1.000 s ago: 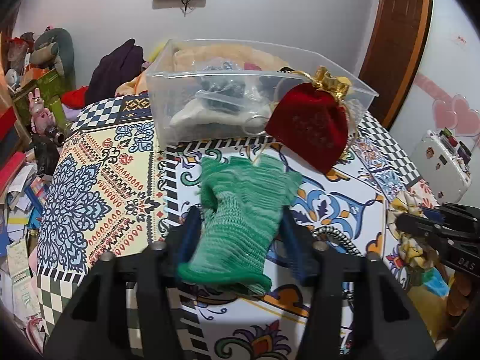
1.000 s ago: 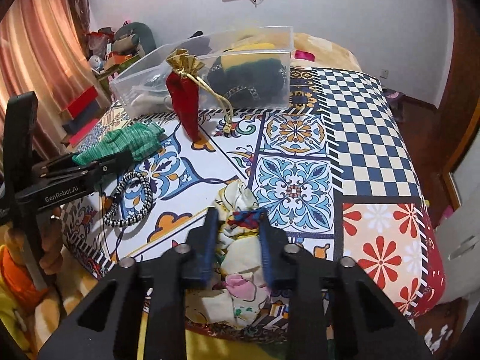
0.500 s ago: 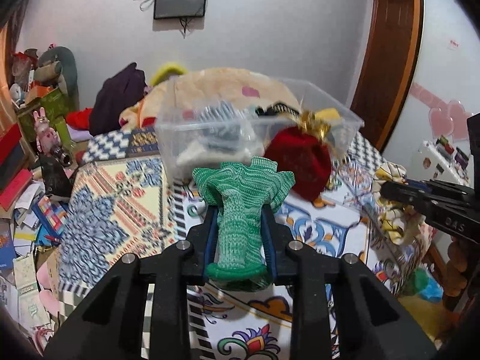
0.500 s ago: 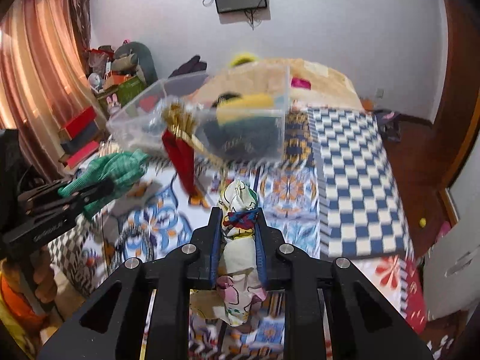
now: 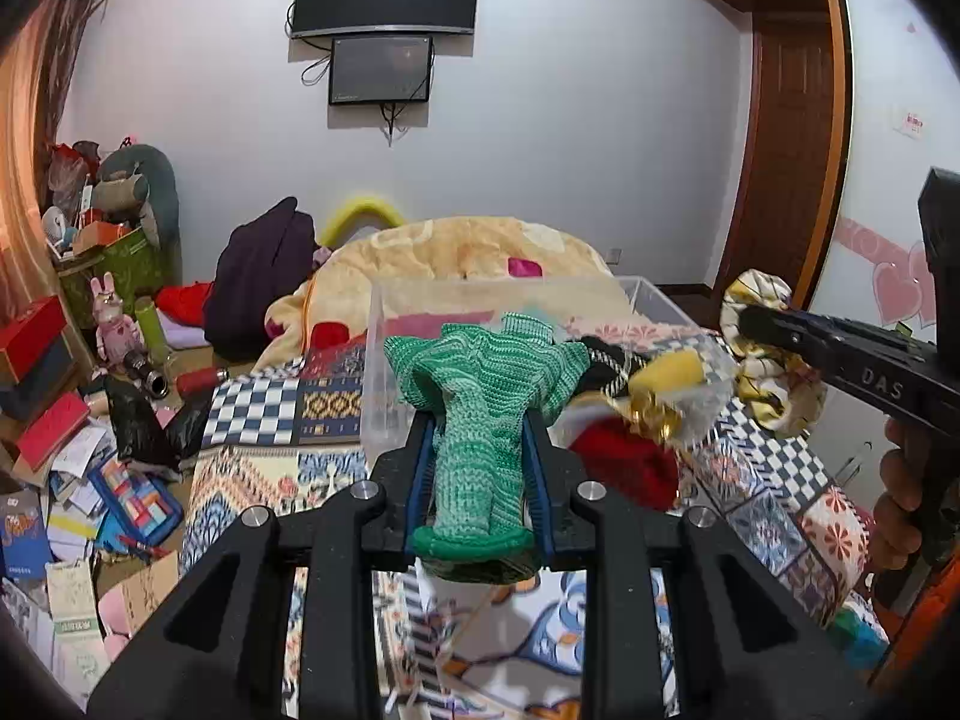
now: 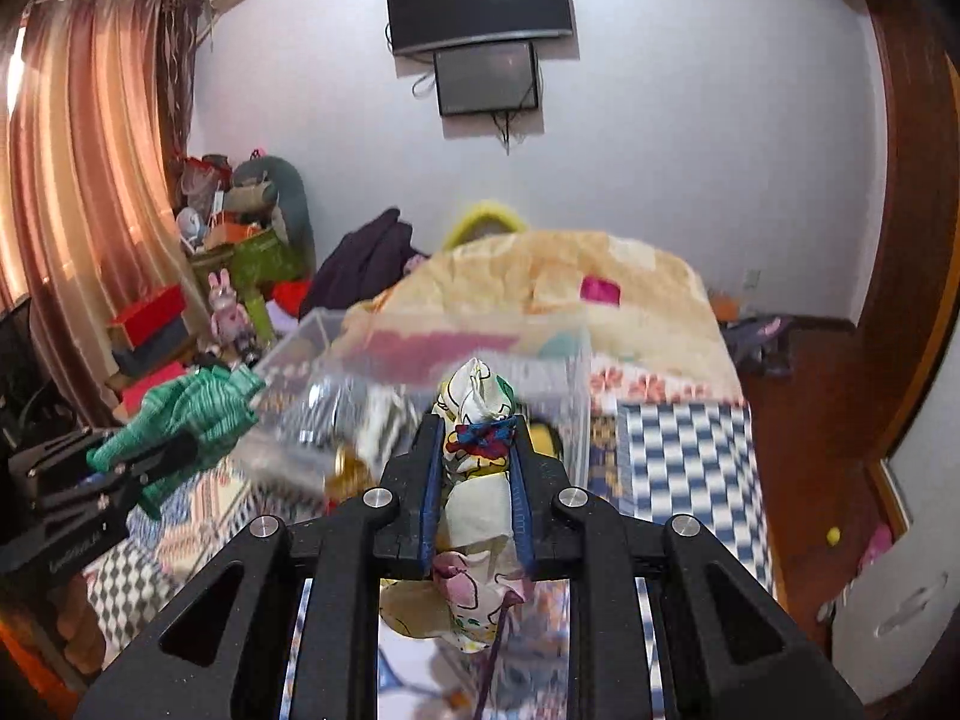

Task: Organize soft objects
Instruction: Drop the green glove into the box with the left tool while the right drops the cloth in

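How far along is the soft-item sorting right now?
Done: the clear plastic bin already holds some items. In hand: left gripper clamps the green knitted glove; right gripper clamps the floral cloth bundle. Left: both need binning, plus the red velvet pouch.

Green ribbed knit glove (image 5: 487, 414), cream floral cloth (image 6: 479, 480), red pouch (image 5: 624, 468) with seemingly gold trim, tile-patterned bedcover (image 5: 258, 468).

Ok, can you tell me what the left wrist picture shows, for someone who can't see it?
The left gripper squeezes a green knitted glove, held up in front of a clear plastic box on a patterned bedspread. At right, the right gripper holds a flowery cloth bundle.
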